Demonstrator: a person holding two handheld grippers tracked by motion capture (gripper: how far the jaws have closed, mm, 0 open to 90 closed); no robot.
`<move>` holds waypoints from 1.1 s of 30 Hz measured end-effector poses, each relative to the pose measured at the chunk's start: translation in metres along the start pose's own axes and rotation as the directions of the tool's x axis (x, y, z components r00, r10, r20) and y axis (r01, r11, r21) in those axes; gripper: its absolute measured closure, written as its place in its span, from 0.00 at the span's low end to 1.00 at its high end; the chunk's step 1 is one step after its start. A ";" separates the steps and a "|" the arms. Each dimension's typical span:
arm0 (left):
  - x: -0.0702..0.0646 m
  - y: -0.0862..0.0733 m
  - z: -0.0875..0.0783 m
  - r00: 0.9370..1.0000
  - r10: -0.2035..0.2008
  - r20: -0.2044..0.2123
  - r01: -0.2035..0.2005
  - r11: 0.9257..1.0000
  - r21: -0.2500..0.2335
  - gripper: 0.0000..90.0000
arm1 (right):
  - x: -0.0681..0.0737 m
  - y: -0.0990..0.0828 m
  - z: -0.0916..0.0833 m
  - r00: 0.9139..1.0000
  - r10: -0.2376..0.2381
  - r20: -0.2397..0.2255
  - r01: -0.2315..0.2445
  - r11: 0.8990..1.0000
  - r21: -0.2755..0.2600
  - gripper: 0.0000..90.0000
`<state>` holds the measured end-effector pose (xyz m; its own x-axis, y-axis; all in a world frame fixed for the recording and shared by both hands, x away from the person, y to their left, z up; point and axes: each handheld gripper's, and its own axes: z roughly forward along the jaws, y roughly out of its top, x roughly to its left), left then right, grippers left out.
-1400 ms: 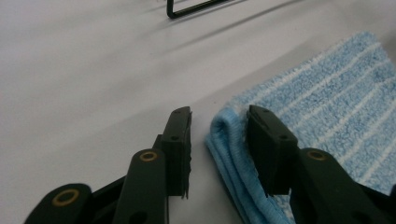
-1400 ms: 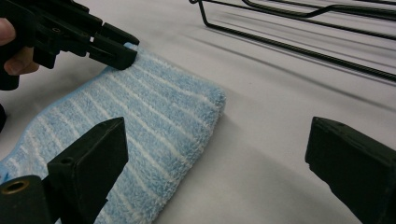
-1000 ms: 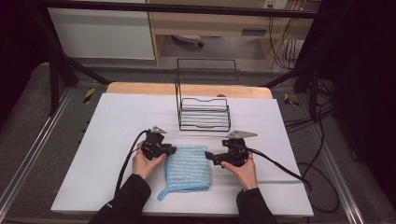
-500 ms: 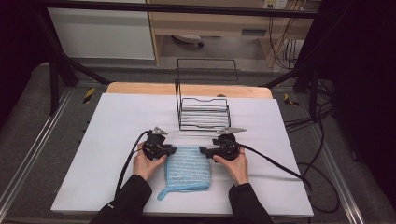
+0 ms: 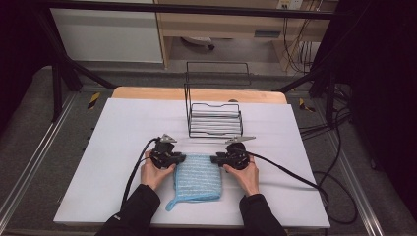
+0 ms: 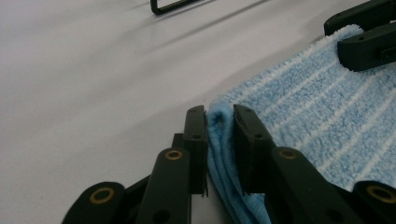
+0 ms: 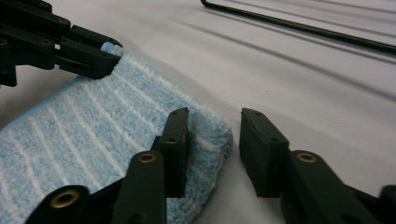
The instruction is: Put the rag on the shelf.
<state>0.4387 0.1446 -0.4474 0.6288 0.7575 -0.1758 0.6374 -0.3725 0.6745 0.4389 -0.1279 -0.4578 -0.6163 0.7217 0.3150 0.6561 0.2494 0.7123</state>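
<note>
A light blue striped towel [image 5: 196, 179] lies folded on the white table [image 5: 123, 128], its loop at the near left corner. My left gripper [image 5: 181, 158] is at the towel's far left corner; its jaws have just been closing and are now shut on the folded edge [image 6: 219, 116]. My right gripper [image 5: 215, 159] is at the far right corner. Its jaws [image 7: 215, 119] have just been closing around that corner of the towel [image 7: 93, 135]. One pad rests on the cloth, and a gap remains before the other, so it is open.
A black wire rack [image 5: 215, 118] stands on the table just beyond both grippers. Black cables [image 5: 295, 172] trail right from the right gripper and off the table's edge. A wooden strip [image 5: 196, 93] borders the far side.
My right gripper has moved left and down to the towel's far right corner, and its jaws have narrowed. The left gripper has stayed at its corner.
</note>
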 end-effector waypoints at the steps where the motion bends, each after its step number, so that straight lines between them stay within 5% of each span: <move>1: 0.000 0.000 0.000 1.000 0.001 0.001 -0.001 1.000 0.000 0.84 | 0.000 0.000 0.001 1.000 0.003 0.000 -0.003 1.000 0.000 0.76; 14: 0.002 0.000 -0.003 0.999 -0.018 0.028 0.018 1.000 -0.010 0.90 | 0.002 0.001 -0.001 0.997 0.069 -0.022 -0.069 0.998 0.005 0.91; 25: 0.004 -0.005 -0.017 0.998 -0.037 0.058 0.042 0.995 -0.089 0.91 | 0.011 0.003 -0.014 0.998 0.057 -0.035 -0.060 0.994 -0.090 0.92; 33: -0.003 -0.007 -0.034 0.998 -0.026 0.061 0.036 0.984 -0.174 0.91 | 0.019 0.001 -0.025 0.999 0.034 -0.040 -0.040 0.986 -0.163 0.92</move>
<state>0.4170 0.1637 -0.4272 0.6379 0.7328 -0.2369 0.5726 -0.2456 0.7822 0.4171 -0.1296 -0.4350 -0.6104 0.7037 0.3636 0.6003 0.1115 0.7920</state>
